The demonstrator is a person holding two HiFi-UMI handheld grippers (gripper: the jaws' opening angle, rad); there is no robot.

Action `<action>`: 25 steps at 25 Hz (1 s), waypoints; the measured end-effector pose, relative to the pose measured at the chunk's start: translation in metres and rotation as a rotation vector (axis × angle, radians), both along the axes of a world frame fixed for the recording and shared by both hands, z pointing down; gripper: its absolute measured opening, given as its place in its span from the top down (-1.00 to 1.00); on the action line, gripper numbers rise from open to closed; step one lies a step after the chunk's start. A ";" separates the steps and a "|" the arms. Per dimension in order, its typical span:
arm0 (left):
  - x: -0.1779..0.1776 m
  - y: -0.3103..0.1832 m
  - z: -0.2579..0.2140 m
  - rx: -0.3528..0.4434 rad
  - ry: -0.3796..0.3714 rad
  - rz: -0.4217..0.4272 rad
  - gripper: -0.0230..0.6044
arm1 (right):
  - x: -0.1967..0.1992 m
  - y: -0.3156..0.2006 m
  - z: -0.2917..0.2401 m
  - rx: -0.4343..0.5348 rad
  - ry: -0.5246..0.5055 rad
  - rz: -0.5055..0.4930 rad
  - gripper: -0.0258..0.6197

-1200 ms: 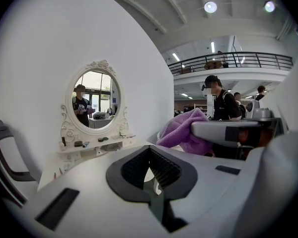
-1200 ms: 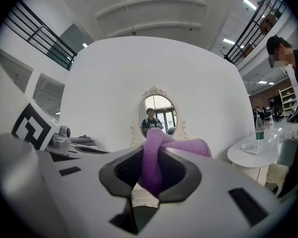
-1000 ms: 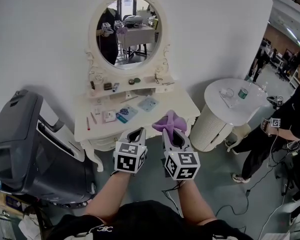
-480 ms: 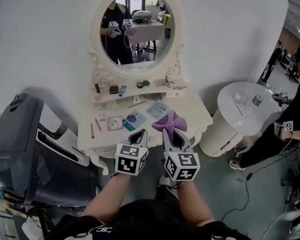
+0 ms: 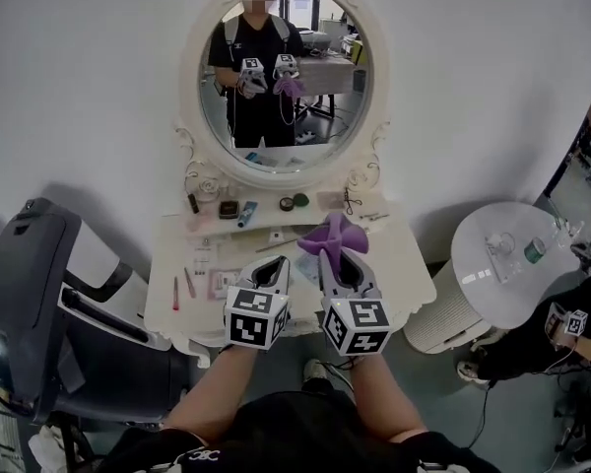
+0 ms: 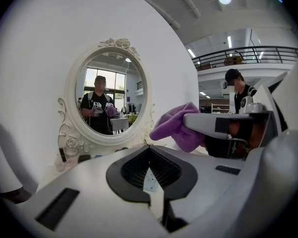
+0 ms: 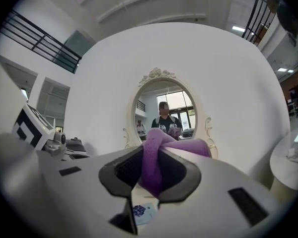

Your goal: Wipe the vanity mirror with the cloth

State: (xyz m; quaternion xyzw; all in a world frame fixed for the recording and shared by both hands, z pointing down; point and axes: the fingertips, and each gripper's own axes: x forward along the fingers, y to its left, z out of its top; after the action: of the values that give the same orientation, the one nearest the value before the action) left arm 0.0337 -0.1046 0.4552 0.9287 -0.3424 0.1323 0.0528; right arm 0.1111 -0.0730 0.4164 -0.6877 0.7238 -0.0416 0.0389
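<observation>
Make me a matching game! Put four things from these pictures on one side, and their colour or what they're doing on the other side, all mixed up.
1. cloth
2. vanity mirror
3. left gripper
4. side table

A. white, round, far right
B. holding nothing
C. purple, pinched in the right gripper
D. oval, in a white frame

Pairs: 1-C, 2-D, 3-B, 4-A.

Fuzzy purple cloth point(image 5: 339, 236); glossy mirror point(image 5: 320, 116) glass.
</observation>
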 end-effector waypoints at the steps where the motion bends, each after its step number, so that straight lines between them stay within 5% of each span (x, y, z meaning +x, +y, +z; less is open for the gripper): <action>1: 0.006 -0.012 -0.002 0.001 0.004 -0.012 0.91 | 0.005 -0.013 -0.002 0.001 0.006 -0.015 0.68; 19: 0.078 -0.155 -0.021 -0.031 0.016 -0.216 0.91 | 0.084 -0.177 -0.058 0.062 0.080 -0.245 0.68; 25: 0.077 -0.173 -0.010 -0.049 -0.009 -0.236 0.91 | 0.106 -0.216 -0.099 0.140 0.086 -0.223 0.68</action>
State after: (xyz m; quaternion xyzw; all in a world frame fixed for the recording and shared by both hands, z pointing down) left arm 0.1112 -0.2776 0.4451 0.8798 -0.4461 0.1375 0.0892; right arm 0.2169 -0.2889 0.3175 -0.5996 0.7979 0.0342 0.0508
